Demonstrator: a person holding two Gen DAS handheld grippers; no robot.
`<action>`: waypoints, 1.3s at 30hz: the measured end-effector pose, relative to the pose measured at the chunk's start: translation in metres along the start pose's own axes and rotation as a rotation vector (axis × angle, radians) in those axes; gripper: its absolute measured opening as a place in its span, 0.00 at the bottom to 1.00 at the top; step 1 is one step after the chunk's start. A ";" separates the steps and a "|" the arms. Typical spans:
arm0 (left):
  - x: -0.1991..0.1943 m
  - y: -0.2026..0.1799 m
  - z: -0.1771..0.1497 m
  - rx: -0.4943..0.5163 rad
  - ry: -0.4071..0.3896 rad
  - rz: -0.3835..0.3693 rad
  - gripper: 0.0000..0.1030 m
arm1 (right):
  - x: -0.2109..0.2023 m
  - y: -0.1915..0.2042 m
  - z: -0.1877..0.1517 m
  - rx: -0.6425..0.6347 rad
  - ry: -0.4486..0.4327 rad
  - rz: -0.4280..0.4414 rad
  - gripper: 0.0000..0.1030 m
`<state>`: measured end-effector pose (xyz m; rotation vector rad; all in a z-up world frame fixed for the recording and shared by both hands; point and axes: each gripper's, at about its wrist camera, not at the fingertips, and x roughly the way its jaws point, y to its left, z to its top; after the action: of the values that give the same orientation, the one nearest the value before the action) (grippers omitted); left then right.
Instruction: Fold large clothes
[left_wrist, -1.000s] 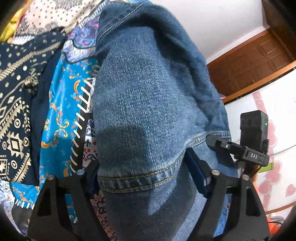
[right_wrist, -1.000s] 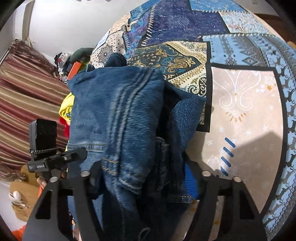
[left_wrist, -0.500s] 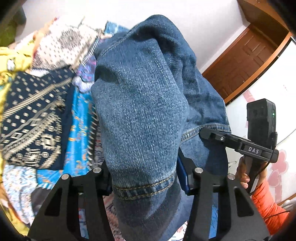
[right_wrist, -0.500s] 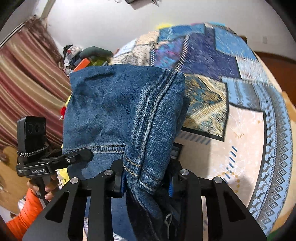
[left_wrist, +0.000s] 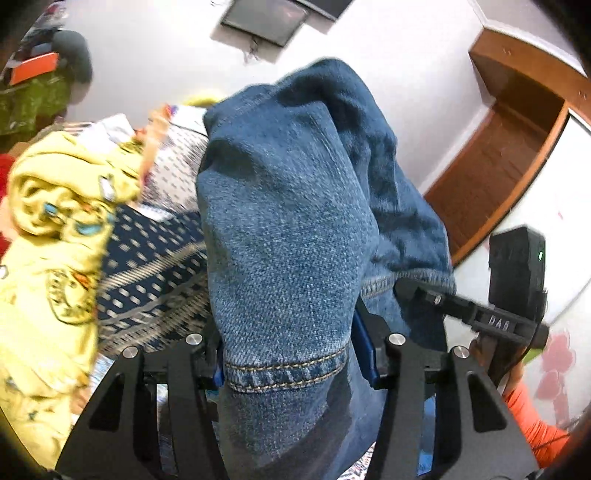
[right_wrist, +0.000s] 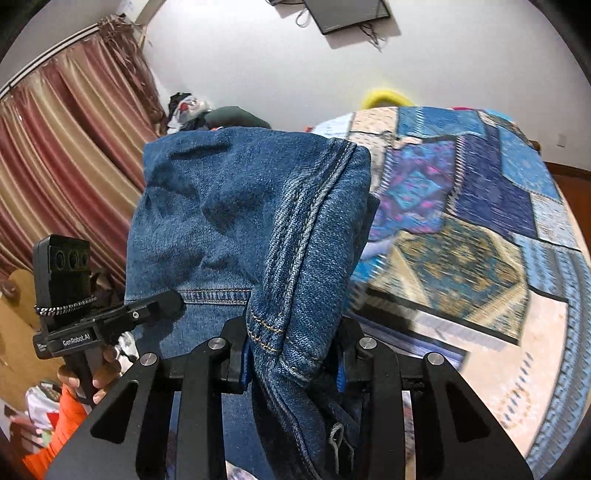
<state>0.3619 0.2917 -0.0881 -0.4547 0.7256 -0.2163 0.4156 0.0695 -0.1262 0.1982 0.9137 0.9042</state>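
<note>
Both grippers are clamped on the same pair of jeans (left_wrist: 288, 236): the left gripper (left_wrist: 286, 363) pinches a stitched hem, the right gripper (right_wrist: 293, 363) bites a thick double-stitched seam. Heavy blue denim, bunched and hanging up in the air above the bed (right_wrist: 480, 229), which has a patchwork blue and tan cover. Left of the jeans sits a crumpled yellow garment (left_wrist: 48, 236), soft and lumpy.
</note>
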 end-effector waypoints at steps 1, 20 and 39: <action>0.000 0.008 0.003 -0.006 -0.010 0.006 0.51 | 0.008 0.003 0.002 0.012 -0.005 0.013 0.29; 0.122 0.181 0.026 -0.211 0.195 0.202 0.55 | 0.193 -0.027 0.015 0.157 0.191 -0.043 0.29; 0.074 0.152 -0.058 -0.044 0.256 0.421 0.95 | 0.144 -0.015 -0.060 -0.069 0.293 -0.240 0.84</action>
<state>0.3820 0.3811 -0.2415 -0.3086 1.0601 0.1402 0.4199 0.1553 -0.2576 -0.1053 1.1487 0.7505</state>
